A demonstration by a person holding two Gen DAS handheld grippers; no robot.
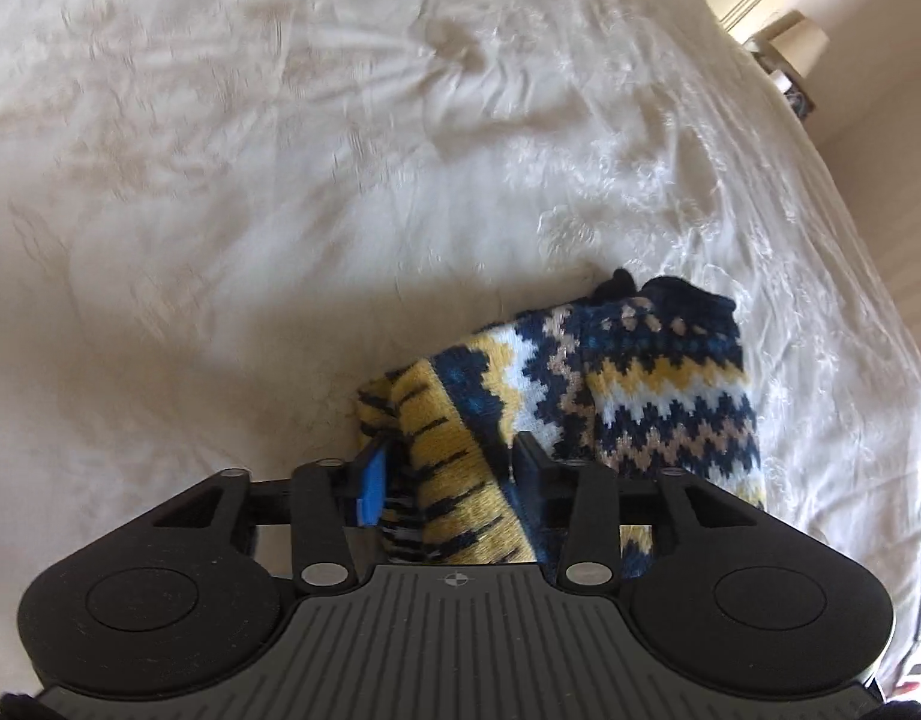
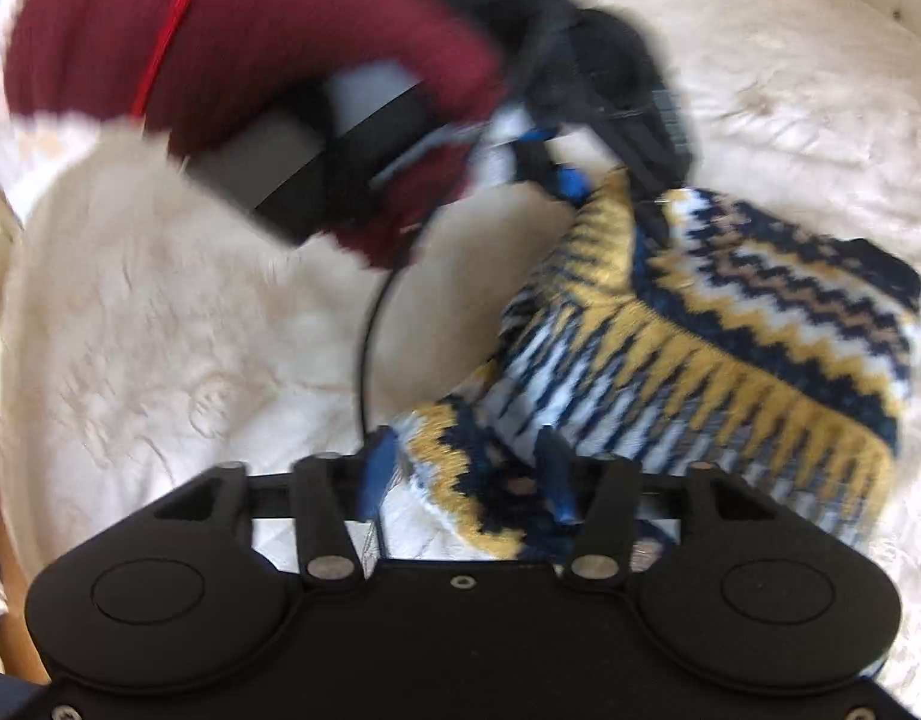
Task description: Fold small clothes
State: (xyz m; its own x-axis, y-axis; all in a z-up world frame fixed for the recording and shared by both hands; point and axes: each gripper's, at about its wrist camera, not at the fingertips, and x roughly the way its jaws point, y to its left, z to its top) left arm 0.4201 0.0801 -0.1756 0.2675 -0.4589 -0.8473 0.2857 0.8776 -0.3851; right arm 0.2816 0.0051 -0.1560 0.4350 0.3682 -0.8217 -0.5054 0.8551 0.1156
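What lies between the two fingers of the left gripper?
A fold of the knitted garment lies between the left gripper fingers, seen in the left wrist view.

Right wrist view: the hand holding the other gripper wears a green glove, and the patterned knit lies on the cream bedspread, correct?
Not quite. In the right wrist view the glove on the hand holding the left gripper is dark red, not green. The rest holds: the patterned knit lies on the cream bedspread.
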